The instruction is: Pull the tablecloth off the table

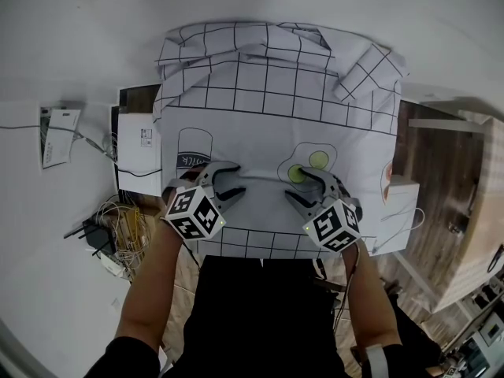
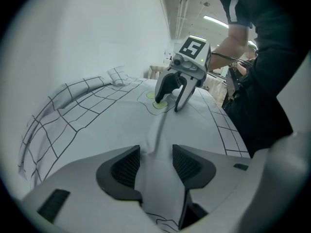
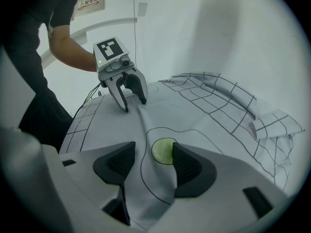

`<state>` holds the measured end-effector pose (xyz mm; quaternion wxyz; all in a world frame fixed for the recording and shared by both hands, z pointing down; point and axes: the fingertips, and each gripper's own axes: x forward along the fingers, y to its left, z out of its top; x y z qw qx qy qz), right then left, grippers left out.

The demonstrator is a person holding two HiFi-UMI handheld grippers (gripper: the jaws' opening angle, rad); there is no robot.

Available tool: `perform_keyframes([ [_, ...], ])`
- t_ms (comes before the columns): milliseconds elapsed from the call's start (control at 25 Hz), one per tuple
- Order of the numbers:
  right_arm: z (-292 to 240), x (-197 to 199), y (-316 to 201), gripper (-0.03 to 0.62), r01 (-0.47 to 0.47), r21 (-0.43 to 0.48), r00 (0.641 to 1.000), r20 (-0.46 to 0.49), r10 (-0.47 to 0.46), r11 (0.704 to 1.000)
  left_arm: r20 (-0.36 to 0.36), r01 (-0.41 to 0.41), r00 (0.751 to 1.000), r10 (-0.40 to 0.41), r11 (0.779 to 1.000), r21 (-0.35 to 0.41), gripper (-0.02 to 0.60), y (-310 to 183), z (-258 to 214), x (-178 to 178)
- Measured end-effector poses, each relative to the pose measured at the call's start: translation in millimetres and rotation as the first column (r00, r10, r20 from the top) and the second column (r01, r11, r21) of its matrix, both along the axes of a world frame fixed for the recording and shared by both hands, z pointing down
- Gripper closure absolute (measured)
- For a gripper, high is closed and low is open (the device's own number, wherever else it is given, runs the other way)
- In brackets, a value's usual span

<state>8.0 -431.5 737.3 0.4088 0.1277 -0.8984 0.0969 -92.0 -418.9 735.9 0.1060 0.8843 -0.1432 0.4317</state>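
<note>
A white tablecloth (image 1: 268, 109) with a black grid border and printed drawings covers the table; its far edge is bunched into folds (image 1: 354, 69). My left gripper (image 1: 239, 179) rests on the near part of the cloth, jaws wide apart, with a raised crease of cloth (image 2: 156, 144) between the pads. To its right, my right gripper (image 1: 295, 185) stands the same way astride a printed egg with a green yolk (image 3: 164, 150), cloth humped between its pads. Each gripper shows in the other's view: the right one (image 2: 167, 105) and the left one (image 3: 134, 105). Neither pair of pads is seen squeezing the cloth.
A tangle of cables (image 1: 118, 227) and papers (image 1: 59, 136) lie on the floor at the left. Wooden furniture (image 1: 441, 172) and a white box (image 1: 402, 203) stand at the right. The person's dark torso is close behind the near table edge.
</note>
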Motion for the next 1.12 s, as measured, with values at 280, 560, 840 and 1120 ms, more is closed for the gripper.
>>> perform_keyframes([
  [280,-2.1,0.1,-2.2,0.405,-0.016,-0.010,1.000,0.002,0.016,1.000,0.004,0.013,1.000,-0.013,1.000,-0.008,0.408,0.9,-1.6,1.3],
  [560,-1.3,1.1,1.4,0.501,-0.012,-0.037,1.000,-0.023,0.011,0.999,0.015,0.028,1.000,-0.027,0.999,-0.041,0.505,5.4,-1.4,3.6],
  [840,-1.0,-1.3,5.6,0.569,-0.025,-0.020,0.998,-0.055,0.024,0.999,0.052,0.052,0.997,-0.051,0.998,-0.030,0.560,12.2,-1.3,6.0],
  [1120,-27.6,1.1,1.9,0.572,-0.071,-0.009,0.997,0.002,0.071,0.997,-0.011,0.108,0.994,-0.108,0.994,-0.021,0.566,10.5,-28.6,7.7],
])
